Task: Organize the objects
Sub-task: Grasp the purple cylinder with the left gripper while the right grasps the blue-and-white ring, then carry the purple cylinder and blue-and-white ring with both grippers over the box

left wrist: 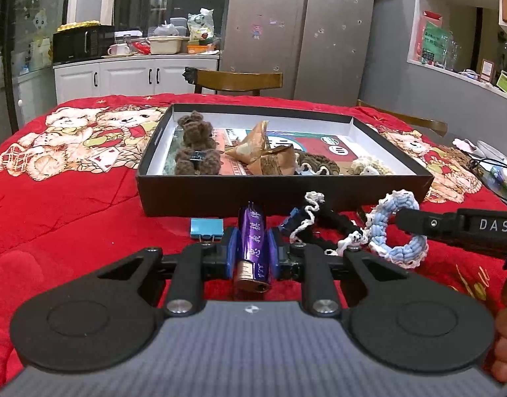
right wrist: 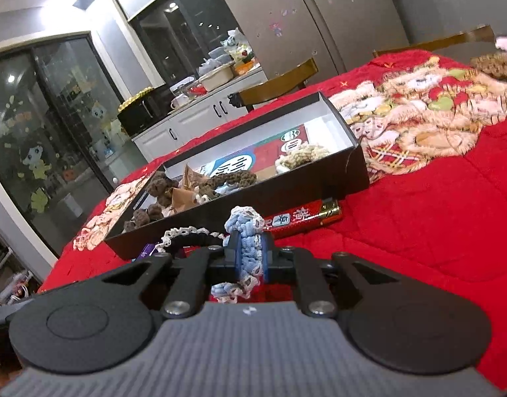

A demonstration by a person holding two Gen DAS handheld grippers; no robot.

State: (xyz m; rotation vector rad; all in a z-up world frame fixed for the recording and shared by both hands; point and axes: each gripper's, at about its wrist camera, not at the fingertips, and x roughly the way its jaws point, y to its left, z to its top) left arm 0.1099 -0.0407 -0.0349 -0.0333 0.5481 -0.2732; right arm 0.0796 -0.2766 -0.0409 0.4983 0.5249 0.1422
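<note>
My left gripper (left wrist: 252,251) is shut on a purple lighter (left wrist: 253,243), just in front of the black box (left wrist: 253,195). My right gripper (right wrist: 249,258) is shut on a light-blue crocheted ring (right wrist: 245,231); that ring also shows in the left wrist view (left wrist: 399,231), with the right gripper's finger (left wrist: 451,225) reaching in from the right. The box (right wrist: 286,192) holds brown crocheted pieces (left wrist: 195,147), paper-wrapped packets (left wrist: 263,152) and a cream crocheted piece (left wrist: 365,165). A black crocheted band with white trim (left wrist: 319,221) and a red lighter (right wrist: 303,220) lie before the box.
A blue binder clip (left wrist: 206,228) lies left of my left gripper. The table has a red quilted cloth (left wrist: 71,205) with bear prints. Wooden chairs (left wrist: 236,81) stand behind the table. Cables and small items (left wrist: 494,165) lie at the far right edge.
</note>
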